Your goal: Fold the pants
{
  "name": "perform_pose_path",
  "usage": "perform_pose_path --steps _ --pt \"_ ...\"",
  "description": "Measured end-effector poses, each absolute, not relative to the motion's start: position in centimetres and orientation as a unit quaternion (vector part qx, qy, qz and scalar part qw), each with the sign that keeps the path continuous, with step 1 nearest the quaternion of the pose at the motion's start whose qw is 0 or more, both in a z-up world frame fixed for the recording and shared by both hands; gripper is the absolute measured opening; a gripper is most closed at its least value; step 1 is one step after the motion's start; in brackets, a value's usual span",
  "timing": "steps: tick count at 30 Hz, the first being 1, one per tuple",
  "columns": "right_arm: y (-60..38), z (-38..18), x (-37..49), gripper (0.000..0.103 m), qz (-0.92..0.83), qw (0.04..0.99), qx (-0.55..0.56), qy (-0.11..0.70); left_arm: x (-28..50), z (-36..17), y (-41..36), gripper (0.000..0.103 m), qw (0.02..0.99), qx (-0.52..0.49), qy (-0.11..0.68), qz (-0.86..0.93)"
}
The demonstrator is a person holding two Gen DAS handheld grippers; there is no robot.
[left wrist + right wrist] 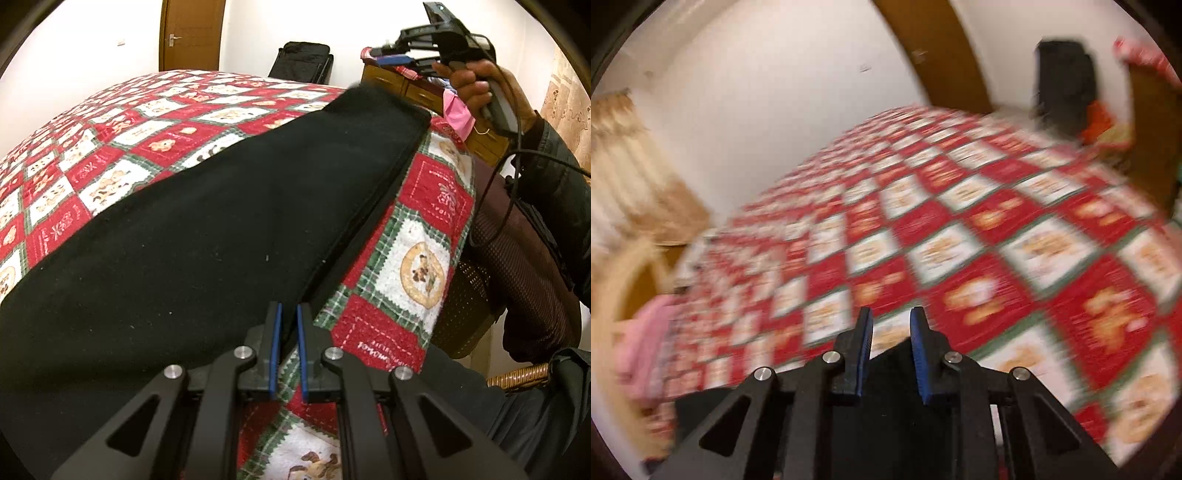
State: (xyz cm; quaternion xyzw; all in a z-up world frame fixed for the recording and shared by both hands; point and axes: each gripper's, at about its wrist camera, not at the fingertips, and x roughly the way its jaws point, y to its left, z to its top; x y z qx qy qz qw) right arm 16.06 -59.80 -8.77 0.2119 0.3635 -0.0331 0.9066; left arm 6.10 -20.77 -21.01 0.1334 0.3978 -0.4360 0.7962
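Item: 1 pair of black pants (207,221), lying lengthwise across the red-and-white patchwork bedspread (110,147), 2 layers showing along the near edge, so apparently folded leg over leg.

Grippers, 2. The left gripper (289,332) is sitting at the pants' near edge with its jaws closed as far as they go; whether cloth is pinched cannot be told. The right gripper (891,332) is hanging above the bedspread, jaws slightly apart, holding nothing; the person's hand (480,85) is carrying it.

Other: 1 door (190,33), 1 black suitcase (301,62), 1 wooden dresser (406,86).

Risks: the top layer is liable to slide off the lower one if the left end is lifted alone; the right wrist view is blurring, so a hasty regrasp may be catching bedspread with the hem.
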Motion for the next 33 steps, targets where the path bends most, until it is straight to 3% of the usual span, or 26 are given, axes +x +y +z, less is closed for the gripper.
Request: perform_pose_path --steps 5,7,9,12,20,27,33 --pt "-60.1 -9.6 14.2 0.023 -0.023 0.900 0.232 0.369 6.1 -20.6 -20.4 0.009 0.800 0.123 0.394 -0.435" --pt "-58.3 -10.3 13.3 0.032 0.025 0.899 0.218 0.379 6.3 -20.5 -20.3 0.009 0.801 0.118 0.395 -0.434" --pt "-56.4 -12.2 13.0 0.049 0.049 0.888 0.198 0.412 6.2 -20.7 -20.3 0.009 0.801 0.117 0.396 -0.433" --pt "-56.0 -15.4 13.1 0.049 -0.009 0.876 0.161 0.455 6.0 -20.3 -19.8 0.009 0.806 0.116 0.391 -0.428" --pt "-49.8 -13.5 12.1 0.049 0.043 0.900 0.120 0.417 7.2 -17.7 -10.4 0.011 0.865 0.055 0.370 -0.334" --pt "-35.8 -14.8 12.6 0.049 0.200 0.874 0.047 0.440 6.8 -18.1 -1.9 0.011 0.886 0.038 0.384 -0.257" --pt "-23.4 -19.1 11.4 0.049 0.297 0.834 -0.090 0.455 5.2 -19.4 -1.3 0.011 0.879 0.048 0.392 -0.268"
